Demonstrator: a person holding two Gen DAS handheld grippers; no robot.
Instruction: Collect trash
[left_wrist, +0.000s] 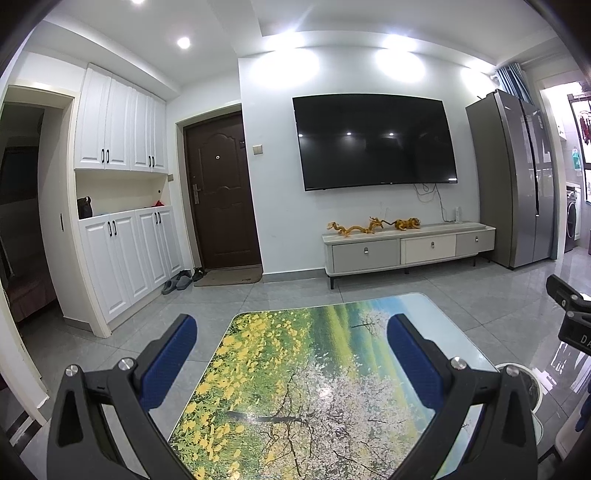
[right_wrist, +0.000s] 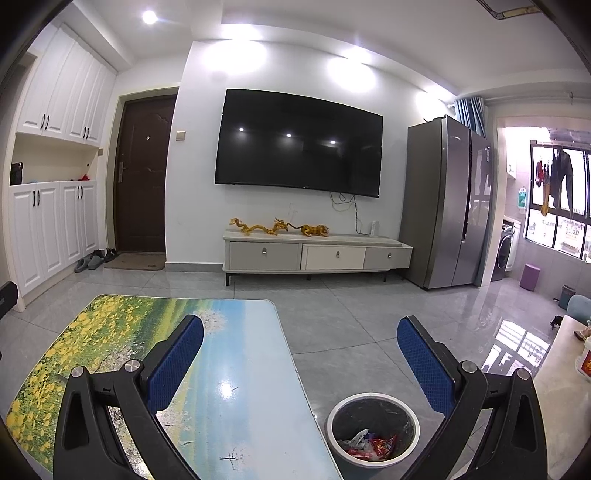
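- Left gripper (left_wrist: 291, 334): blue-padded fingers spread wide apart, nothing between them. It hangs over the near part of the surface (left_wrist: 317, 369), whose top carries a printed landscape of yellow flowers, white blossom trees and sky.
- Right gripper (right_wrist: 300, 338): fingers also wide apart, holding nothing. Its left finger is over the sky-blue end of the surface (right_wrist: 236, 369); its right finger is over the floor (right_wrist: 351, 314).
- Trash bin (right_wrist: 373, 428): round, white rim, dark liner, standing on the floor just beside the surface's right edge, at 5 o'clock in the right wrist view. In the left wrist view only a sliver of the bin (left_wrist: 519, 373) shows, at 4 o'clock behind the right finger.
- Trash (right_wrist: 371, 445): crumpled wrappers, red and white, lying in the bottom of the bin.
- The printed top looks bare in both views.
- Part of the right gripper's black body (left_wrist: 570, 310) shows at 3 o'clock in the left wrist view.
- Background at 12 o'clock: wall-mounted TV (right_wrist: 299, 142), dark screen, above a low TV cabinet (right_wrist: 317, 254) with three drawers and golden figurines (right_wrist: 279, 227) on top.
- At 10 o'clock: dark brown door (right_wrist: 142, 173), white cupboards (right_wrist: 55, 166), slippers (right_wrist: 90, 262) by a doormat.
- At 2 o'clock: grey fridge (right_wrist: 443, 203); further right a balcony with hanging clothes and a washing machine (right_wrist: 504, 251).
- A second light-coloured counter (right_wrist: 561, 387) at 4 o'clock carries small items, too cropped to identify.
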